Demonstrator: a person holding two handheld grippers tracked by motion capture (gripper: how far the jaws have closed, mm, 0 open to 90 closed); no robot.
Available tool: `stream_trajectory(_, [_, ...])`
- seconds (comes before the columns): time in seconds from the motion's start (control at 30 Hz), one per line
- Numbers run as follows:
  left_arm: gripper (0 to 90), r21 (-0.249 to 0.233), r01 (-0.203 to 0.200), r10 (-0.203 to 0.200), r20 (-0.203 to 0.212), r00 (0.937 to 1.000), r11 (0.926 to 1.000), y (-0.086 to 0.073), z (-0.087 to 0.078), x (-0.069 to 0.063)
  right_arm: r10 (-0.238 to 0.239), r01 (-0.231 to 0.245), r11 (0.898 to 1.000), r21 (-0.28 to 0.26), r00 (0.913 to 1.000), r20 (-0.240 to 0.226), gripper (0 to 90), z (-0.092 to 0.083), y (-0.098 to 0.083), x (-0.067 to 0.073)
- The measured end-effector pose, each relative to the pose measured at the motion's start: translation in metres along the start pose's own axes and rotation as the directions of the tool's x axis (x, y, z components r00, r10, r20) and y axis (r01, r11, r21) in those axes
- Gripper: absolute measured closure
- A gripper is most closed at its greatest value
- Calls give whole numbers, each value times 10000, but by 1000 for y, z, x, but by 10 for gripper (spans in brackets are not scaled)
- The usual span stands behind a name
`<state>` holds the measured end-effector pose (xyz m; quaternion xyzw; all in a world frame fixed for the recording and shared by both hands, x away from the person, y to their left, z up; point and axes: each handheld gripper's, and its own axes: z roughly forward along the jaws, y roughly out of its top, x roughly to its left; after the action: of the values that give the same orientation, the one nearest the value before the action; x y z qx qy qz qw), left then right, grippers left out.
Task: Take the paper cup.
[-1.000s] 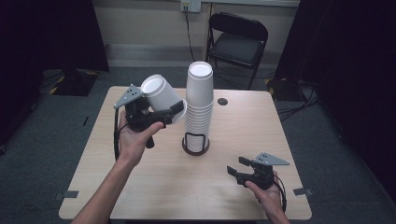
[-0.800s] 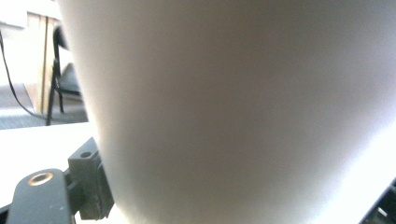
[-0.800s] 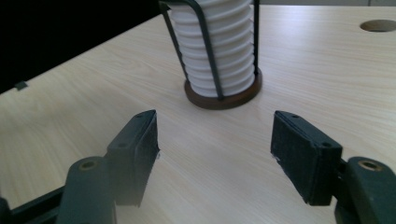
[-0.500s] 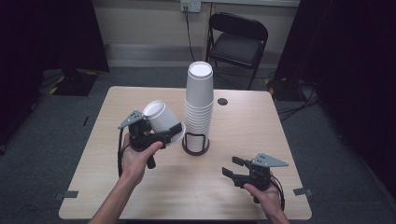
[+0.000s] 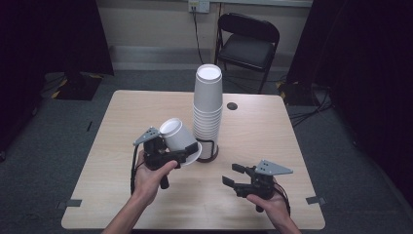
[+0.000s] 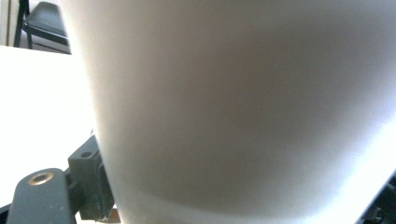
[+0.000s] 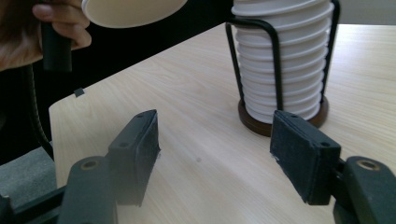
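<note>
The left tool [image 5: 187, 155] pinches a white cup [image 5: 179, 141] by its wall, holding it above the surface [image 5: 122, 146] just left of the cup stack [image 5: 207, 105]. The right tool [image 5: 234, 180], jaws spread and gripping nothing, sits low over the surface in front and to the right of the stack, pointing toward it; in the right gripper view the stack's black wire holder [image 7: 275, 60] stands between its jaws, farther off.

The surface is pale wood. Behind the stack a dark folding chair [image 5: 248, 46] stands on grey floor against a light wall.

The cup lies tilted, its long axis slanting: closed bottom up and away from the stack, rim down toward it.

Since a second ago the left tool has brought the cup down and nearer the person.
</note>
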<state>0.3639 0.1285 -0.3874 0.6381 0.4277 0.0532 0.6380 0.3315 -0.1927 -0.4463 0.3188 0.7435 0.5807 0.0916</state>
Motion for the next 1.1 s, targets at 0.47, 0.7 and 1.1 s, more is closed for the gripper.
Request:
stream_trajectory(0.47, [138, 50, 1161, -1162, 543, 9917, 9932, -35, 3, -10, -989, 1003, 9949, 99, 9908, -919, 317, 14, 1, 22])
stream_trajectory(0.7, [137, -44, 1961, -1954, 662, 9785, 9806, -48, 6, -11, -1283, 1274, 9917, -156, 9877, -897, 366, 19, 3, 28])
stream_trajectory(1.1, [138, 91, 3117, -3107, 1131, 9438, 9501, -63, 12, -19, -1497, 1456, 9871, -672, 9868, -614, 413, 28, 9, 29])
